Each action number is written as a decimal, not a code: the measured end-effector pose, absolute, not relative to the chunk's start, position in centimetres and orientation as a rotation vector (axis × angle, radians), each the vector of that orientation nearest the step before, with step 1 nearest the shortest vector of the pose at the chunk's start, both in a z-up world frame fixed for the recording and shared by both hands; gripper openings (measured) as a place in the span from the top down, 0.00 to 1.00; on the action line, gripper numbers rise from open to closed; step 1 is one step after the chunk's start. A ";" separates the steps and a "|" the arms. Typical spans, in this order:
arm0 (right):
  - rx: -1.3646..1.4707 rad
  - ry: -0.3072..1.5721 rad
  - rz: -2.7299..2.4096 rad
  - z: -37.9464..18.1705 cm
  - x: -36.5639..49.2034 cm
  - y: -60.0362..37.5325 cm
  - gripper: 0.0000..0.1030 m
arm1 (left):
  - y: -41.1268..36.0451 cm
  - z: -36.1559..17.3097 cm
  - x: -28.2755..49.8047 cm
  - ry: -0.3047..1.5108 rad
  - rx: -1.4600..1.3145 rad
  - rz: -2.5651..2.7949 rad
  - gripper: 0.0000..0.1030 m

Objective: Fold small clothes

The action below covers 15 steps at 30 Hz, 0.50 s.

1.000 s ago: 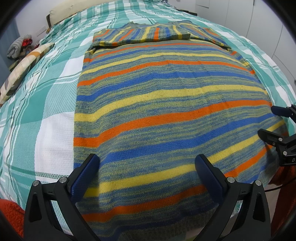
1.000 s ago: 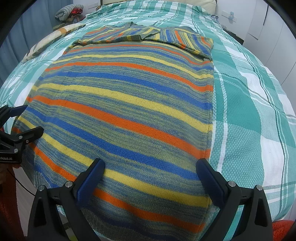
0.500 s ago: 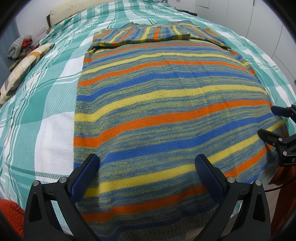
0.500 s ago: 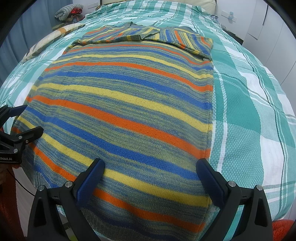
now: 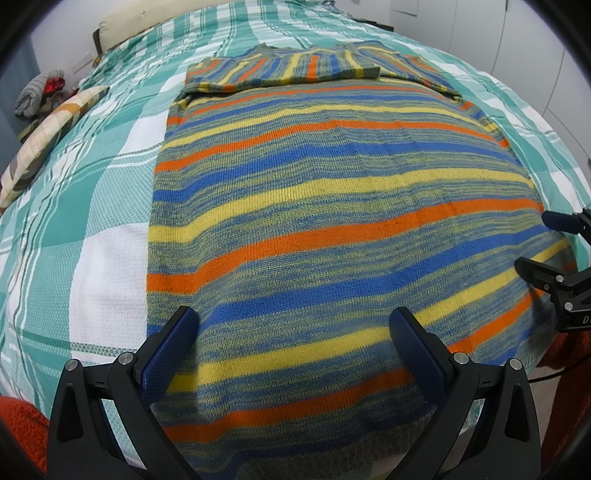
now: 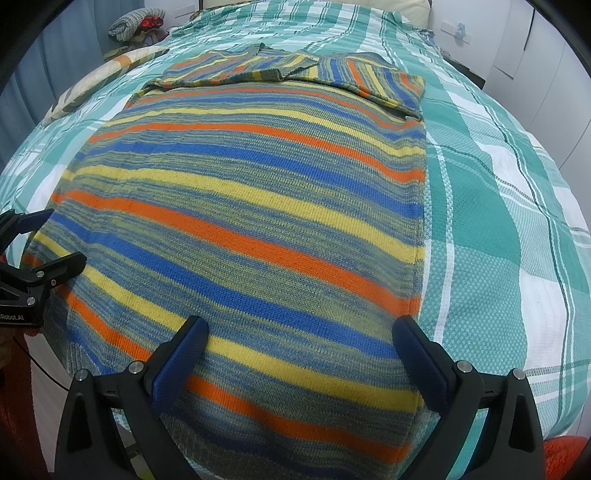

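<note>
White cupboard doors line the wall beyond the bed point(image 5: 92, 236), which wears a teal-and-white plaid woven cover. On that cover I see the striped knitted sweater point(image 5: 332, 206) in blue, yellow, orange and grey-green lying flat, its sleeves folded across the far end and its near hem draping over the bed's near edge. My left hand-held gripper point(image 5: 295, 332) hovers over the hem at the sweater's left part, its blue-padded fingers point(image 5: 173, 339) spread wide apart with nothing between them. My right hand-held gripper point(image 6: 299, 339) hangs over the hem toward the sweater's right edge, its jaws equally wide and empty; I cannot tell whether either one touches the knit. Each gripper also shows at the edge of the other's view, just beside the sweater's lower corner. Left of the sweater, a patterned cream-and-brown pillow point(image 5: 48, 144) lies on the bed, and a bundle of grey and red clothes point(image 6: 135, 22) sits beyond it.
</note>
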State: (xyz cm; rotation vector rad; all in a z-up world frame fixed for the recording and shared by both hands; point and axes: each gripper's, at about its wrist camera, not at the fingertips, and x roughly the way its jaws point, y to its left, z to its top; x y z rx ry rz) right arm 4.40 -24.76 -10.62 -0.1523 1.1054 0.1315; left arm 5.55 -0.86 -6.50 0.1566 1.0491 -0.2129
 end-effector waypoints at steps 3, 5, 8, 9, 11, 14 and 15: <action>-0.153 1.105 0.131 -10.6 4.4 -24.8 0.03 | -0.9 -6.5 5.5 1.049 0.156 -0.213 0.00; -0.153 1.104 0.131 -10.6 4.4 -24.7 0.03 | -0.9 -6.5 5.5 1.048 0.156 -0.212 0.00; -0.153 1.105 0.130 -10.6 4.4 -24.7 0.03 | -0.9 -6.5 5.6 1.047 0.157 -0.211 0.00; -0.154 1.105 0.130 -10.6 4.4 -24.8 0.03 | -0.9 -6.5 5.6 1.047 0.158 -0.211 0.00; -0.154 1.105 0.130 -10.6 4.4 -24.8 0.02 | -0.9 -6.5 5.6 1.047 0.157 -0.211 0.00; -0.154 1.105 0.130 -10.7 4.4 -24.8 0.02 | -0.9 -6.5 5.6 1.046 0.158 -0.211 0.00; -0.155 1.105 0.129 -10.7 4.4 -24.9 0.02 | -0.9 -6.5 5.6 1.046 0.158 -0.211 0.00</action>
